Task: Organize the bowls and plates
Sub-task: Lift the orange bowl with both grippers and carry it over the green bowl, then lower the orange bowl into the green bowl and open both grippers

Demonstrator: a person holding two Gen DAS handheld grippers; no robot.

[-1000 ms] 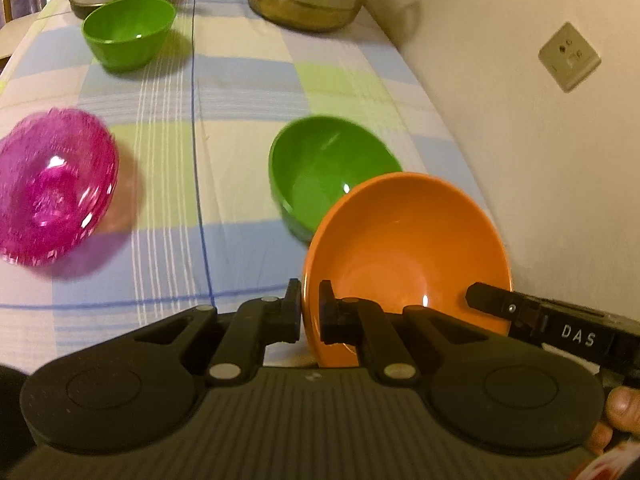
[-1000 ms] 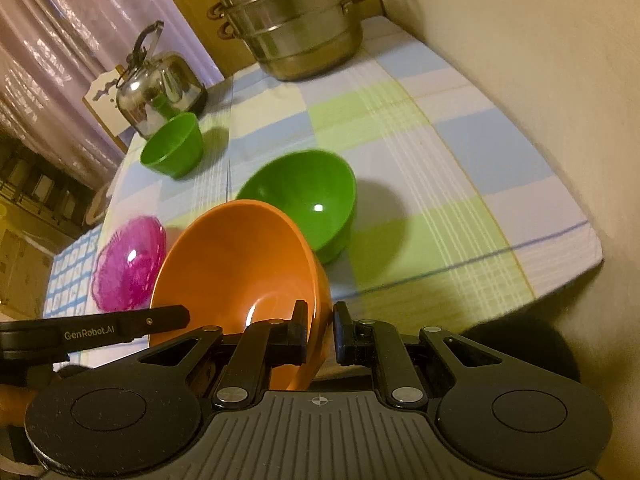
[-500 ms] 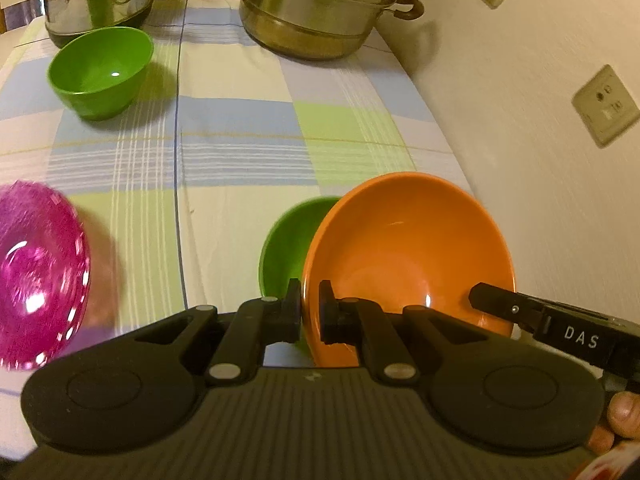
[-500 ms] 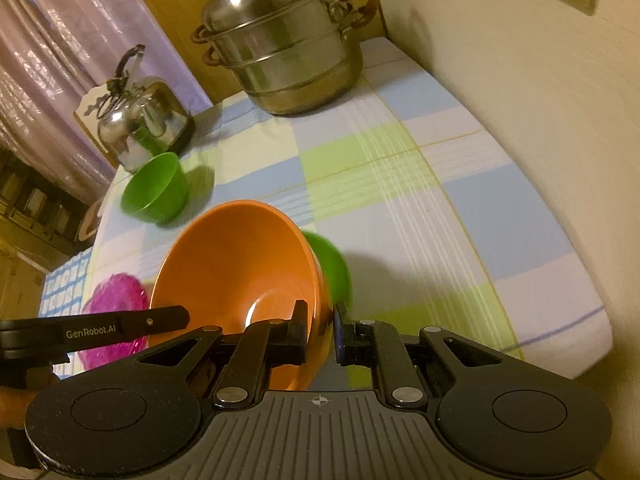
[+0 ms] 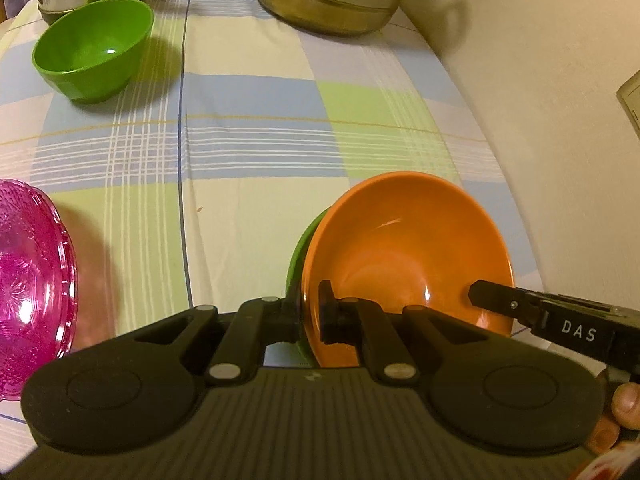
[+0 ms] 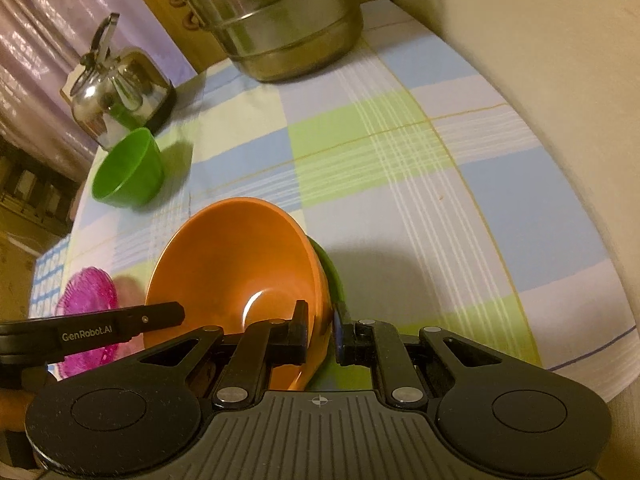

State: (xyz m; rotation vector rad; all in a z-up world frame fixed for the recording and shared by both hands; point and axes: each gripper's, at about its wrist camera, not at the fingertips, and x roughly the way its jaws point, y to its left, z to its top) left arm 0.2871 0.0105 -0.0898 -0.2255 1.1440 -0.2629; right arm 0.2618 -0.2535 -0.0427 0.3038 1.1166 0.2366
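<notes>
Two handheld grippers, lettered "DAS" and "GenRobot.AI", clamp one orange bowl (image 5: 408, 256) over a checked tablecloth (image 5: 248, 152).

Behind the orange bowl: a small green bowl (image 5: 92, 48), kettle (image 6: 116, 88) and steamer pot (image 6: 276, 20). A pink glass bowl (image 5: 32, 292) lies beside it, a larger green bowl (image 6: 330, 276) directly beneath. The left gripper (image 5: 308, 316) and right gripper (image 6: 322, 334) each pinch opposite rims.

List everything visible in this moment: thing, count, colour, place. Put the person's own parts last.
orange bowl: 1, orange, tilted, gripped on opposite rims, over a green bowl
green bowls: 2, green; one far left by the kettle, one mostly hidden behind the orange bowl
pink dish: 1, pink, near left
steamer pot: 1, steel, far end
kettle: 1, steel, far left
tablecloth: 1, checked
left gripper: 1, black, shut
right gripper: 1, black, shut
fingers: right edge
</notes>
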